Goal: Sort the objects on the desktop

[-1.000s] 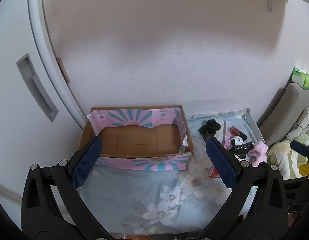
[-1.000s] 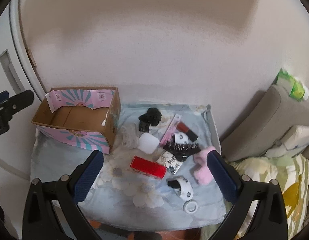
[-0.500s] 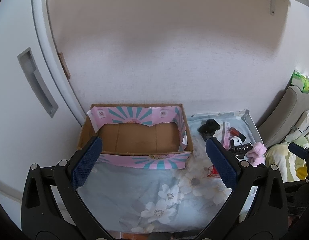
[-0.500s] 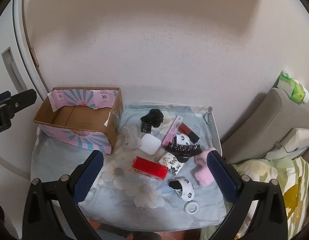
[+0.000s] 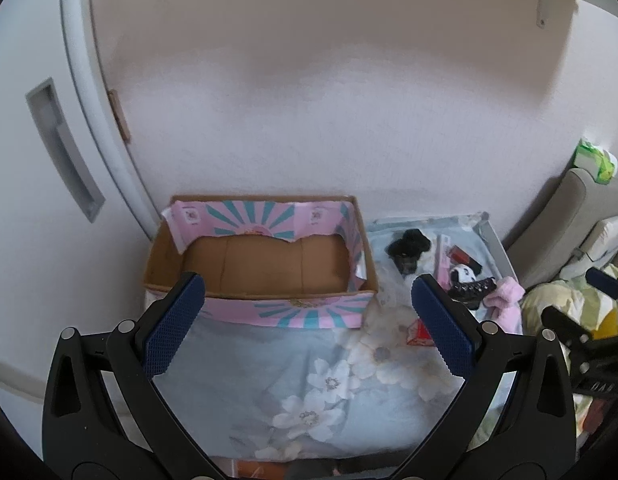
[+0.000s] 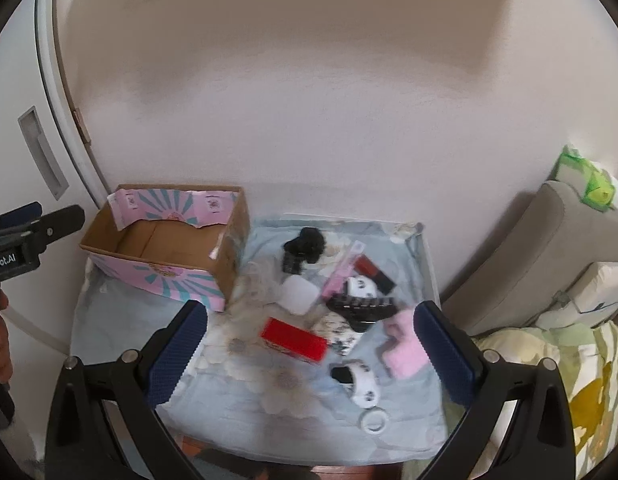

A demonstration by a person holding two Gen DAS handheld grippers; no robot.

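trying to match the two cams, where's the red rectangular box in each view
Left wrist view: the red rectangular box is right of centre, only a corner showing, the rest hidden behind the left hand-held gripper's right finger.
Right wrist view: it lies in full view near the centre, on the floral cloth.
Shared landmark: the open pink-and-teal cardboard box, left of the red box in both.

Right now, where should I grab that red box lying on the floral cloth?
Probably take the red box across its narrow width at mid-length, coming down from above with the right hand-held gripper. It lies flat, long and slim, with bare cloth on its near side; clutter sits close behind it.
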